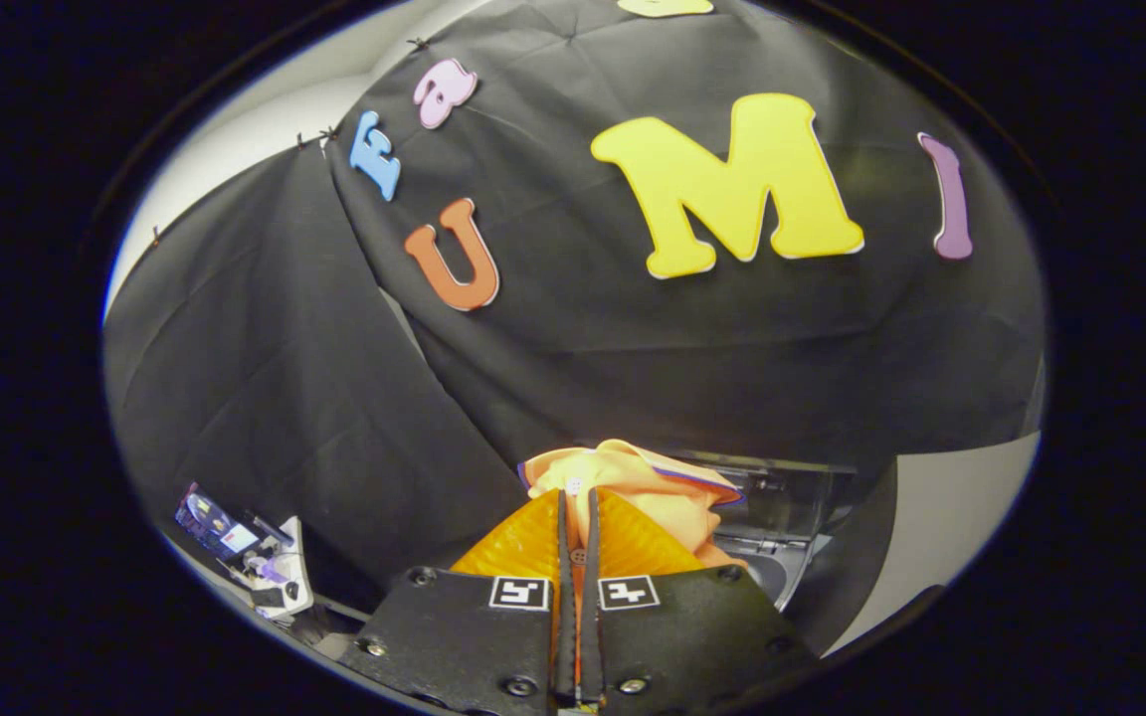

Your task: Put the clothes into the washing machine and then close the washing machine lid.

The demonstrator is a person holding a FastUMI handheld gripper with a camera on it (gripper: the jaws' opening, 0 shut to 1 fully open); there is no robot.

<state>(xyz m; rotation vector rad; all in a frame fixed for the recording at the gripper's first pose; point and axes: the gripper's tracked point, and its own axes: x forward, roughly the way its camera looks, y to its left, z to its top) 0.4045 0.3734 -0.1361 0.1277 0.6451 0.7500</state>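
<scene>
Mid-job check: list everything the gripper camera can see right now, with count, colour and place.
garment: one, orange with a dark trim along its edge, pinched between the fingers and bunched just ahead of them, held in front of the washing machine.
washing machine: one, dark grey, beyond the fingers and behind the garment; only part of its open top shows.
small device: one, white with dark and purple parts, off to the left of the fingers; too small to identify.
booth wall: black cloth, across the background.
pale wall: white, beside the cloth to the right of the machine.
hand-held gripper: one, fingers closed together on the garment.
</scene>
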